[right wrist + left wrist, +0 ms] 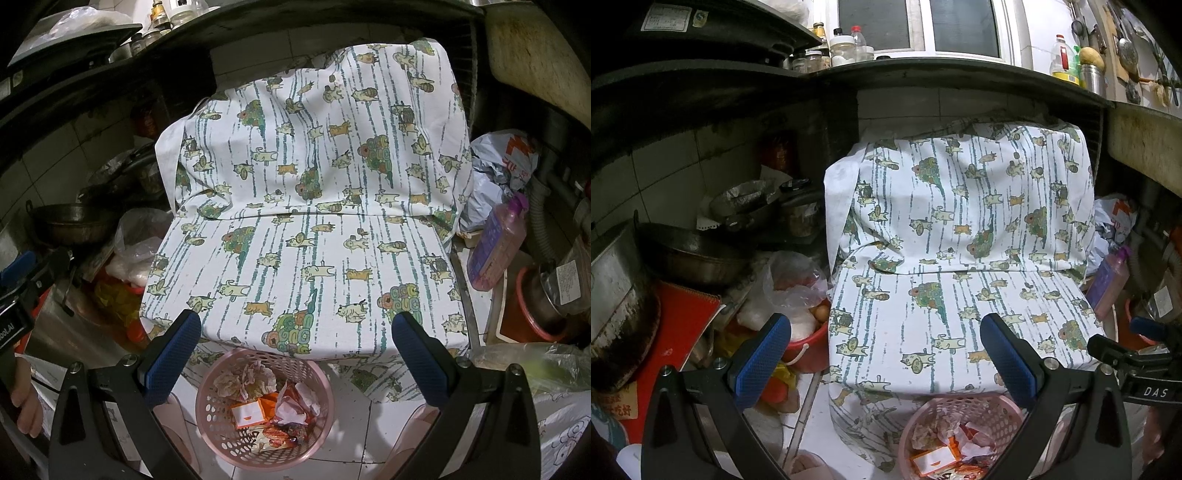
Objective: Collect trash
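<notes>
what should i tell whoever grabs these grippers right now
Left gripper: open, empty, held above the cloth-covered block.
Right gripper: open, empty, held just above the pink basket.
The basket stands on the tiled floor against the front of the cloth-covered block and already holds crumpled paper and orange wrappers.
Done: some trash is in the basket.
Left: neither gripper holds anything; probably grip the basket's rim next, or look for loose trash in the clutter on both sides.
</notes>
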{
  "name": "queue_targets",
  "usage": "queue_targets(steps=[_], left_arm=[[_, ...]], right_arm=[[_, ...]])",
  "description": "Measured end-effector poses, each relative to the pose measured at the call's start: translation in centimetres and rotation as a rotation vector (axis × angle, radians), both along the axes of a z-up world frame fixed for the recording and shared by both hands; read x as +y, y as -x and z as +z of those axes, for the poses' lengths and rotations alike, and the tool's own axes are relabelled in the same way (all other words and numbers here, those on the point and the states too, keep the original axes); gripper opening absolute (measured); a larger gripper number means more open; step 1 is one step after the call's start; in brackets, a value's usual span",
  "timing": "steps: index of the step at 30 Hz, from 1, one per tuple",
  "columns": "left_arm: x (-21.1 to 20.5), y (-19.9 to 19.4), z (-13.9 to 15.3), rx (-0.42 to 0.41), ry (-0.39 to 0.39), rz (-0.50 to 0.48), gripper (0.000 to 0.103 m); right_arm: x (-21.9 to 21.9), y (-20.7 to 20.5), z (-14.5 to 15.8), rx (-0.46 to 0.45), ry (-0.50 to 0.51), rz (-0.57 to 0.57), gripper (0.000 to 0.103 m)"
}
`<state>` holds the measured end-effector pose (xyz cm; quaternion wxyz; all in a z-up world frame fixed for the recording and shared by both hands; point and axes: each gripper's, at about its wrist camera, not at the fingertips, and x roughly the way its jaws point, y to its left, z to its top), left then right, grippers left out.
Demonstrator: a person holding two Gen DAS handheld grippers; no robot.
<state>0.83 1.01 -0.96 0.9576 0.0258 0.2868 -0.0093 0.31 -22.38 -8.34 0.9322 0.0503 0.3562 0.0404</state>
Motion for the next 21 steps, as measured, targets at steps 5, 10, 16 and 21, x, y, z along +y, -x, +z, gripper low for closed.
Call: queue_targets(steps=[5, 10, 16, 21], left_arm=[[0.11, -0.14, -0.30, 0.005, -0.008, -0.011, 0.103], [-0.09, -0.08, -0.30, 0.007, -0.005, -0.010, 0.103], [0.09, -0.16, -0.45, 0.005, -0.009, -0.010, 0.103], [0.24, -0.26, -0.54, 0.006, -0.015, -0.015, 0.103]], right_arm=[[-0.03, -0.02, 0.00, 0.001, 0.000, 0.002, 0.103], [-0.03, -0.04, -0.01, 0.002, -0.001, 0.001, 0.103], [-0.05, -0.06, 0.00, 0.002, 0.000, 0.002, 0.102], [-0.11, -0.07, -0.01, 0.003, -0.001, 0.001, 0.103]])
